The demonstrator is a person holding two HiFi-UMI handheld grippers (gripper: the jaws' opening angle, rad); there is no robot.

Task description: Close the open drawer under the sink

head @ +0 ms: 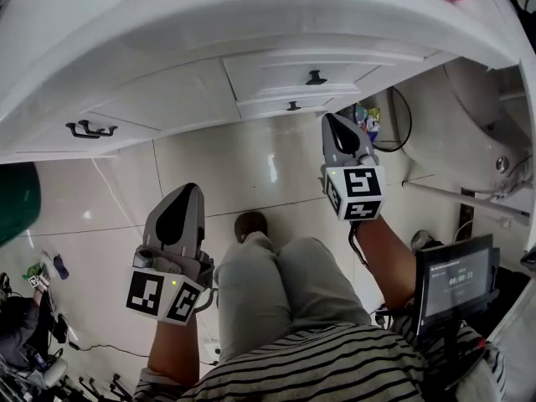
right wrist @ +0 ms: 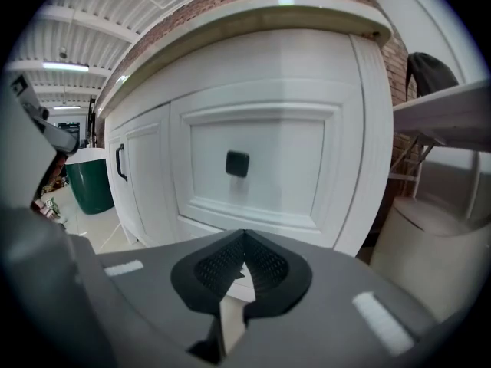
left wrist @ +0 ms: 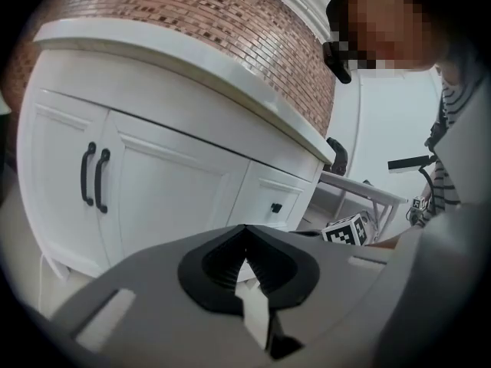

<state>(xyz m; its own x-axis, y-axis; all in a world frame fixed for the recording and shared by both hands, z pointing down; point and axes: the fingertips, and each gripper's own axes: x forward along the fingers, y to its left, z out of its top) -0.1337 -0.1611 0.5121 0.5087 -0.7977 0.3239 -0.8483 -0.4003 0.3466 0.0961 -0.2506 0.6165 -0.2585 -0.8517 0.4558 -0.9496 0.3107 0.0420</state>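
Our left gripper and right gripper keep fingers pressed together, empty; an off-centre shove may jam the drawer.

Bare tile floor leaves free passage from the left gripper and right gripper to the cabinet. The drawer juts out beneath the overhanging desk, unobstructed ahead of the right gripper. A white fixture crowds the right side; 2 knees fill the gap between the grippers.

Glossy tiled floor — white cabinet and green bin stand on it.
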